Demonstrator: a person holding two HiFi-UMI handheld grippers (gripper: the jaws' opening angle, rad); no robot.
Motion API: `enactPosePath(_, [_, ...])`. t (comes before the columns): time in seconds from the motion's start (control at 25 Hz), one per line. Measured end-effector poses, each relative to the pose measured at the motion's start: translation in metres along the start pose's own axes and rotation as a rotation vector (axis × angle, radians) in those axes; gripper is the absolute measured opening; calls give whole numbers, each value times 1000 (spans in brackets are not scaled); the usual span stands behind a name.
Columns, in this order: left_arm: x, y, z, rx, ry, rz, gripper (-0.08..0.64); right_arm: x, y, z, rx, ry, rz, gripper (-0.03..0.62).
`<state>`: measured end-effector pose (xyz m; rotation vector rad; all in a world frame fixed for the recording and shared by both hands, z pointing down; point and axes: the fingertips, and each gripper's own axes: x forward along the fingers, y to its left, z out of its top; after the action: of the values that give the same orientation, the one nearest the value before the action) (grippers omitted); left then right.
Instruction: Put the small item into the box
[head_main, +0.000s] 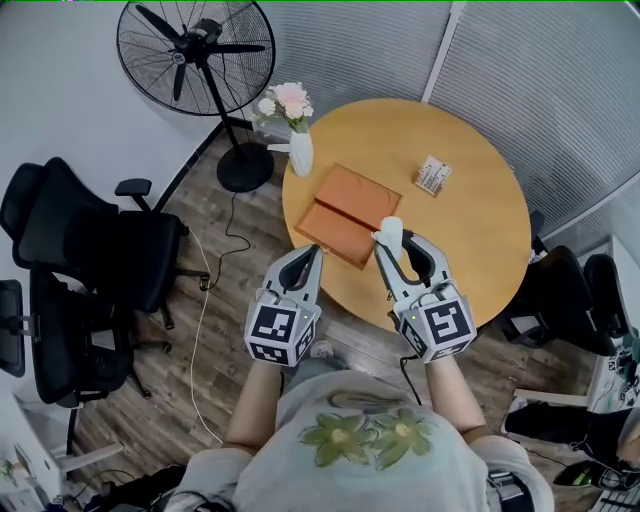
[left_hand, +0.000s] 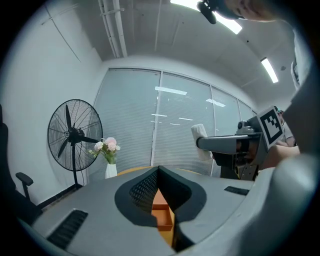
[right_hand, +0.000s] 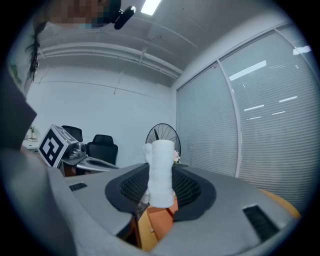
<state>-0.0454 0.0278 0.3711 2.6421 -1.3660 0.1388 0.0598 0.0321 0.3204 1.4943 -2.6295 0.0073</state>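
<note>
My right claw (head_main: 392, 243) grips the small white item (head_main: 389, 230) upright at the near edge of the open box (head_main: 347, 212) on the bench (head_main: 470, 235), ready for dropping in. My left claw (head_main: 315, 250) is closed and empty, off to the left.

The small item (head_main: 390, 232) is white, soft-looking and roughly cylindrical, with a small knob at its top. It stands upright just right of the head view's centre, clamped between the jaws of the right gripper (head_main: 393, 243), above the near edge of the round wooden table (head_main: 470, 230). The box (head_main: 345, 213) is orange, flat and rectangular. It lies open in two shallow halves, set at a slant on the table just left of the item at mid-frame.
</note>
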Motion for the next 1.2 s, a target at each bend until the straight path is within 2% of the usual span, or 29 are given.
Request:
enactPosePath(0.32, [33,42,5,20,10,-21,0,51,-12,-10,11,30,-29,147])
enactPosePath(0.56, [48,45,-17,6,56,-45,0,60,-27,-26,28,58,-58,147])
enactPosePath(0.8, [73,57,-25,-8,79,-38,0,77,-49,-38,36,79,-58,147])
enactPosePath(1.2, [115,93,9,3,42,-1,0,120,-77,-20,14,72,-22,147])
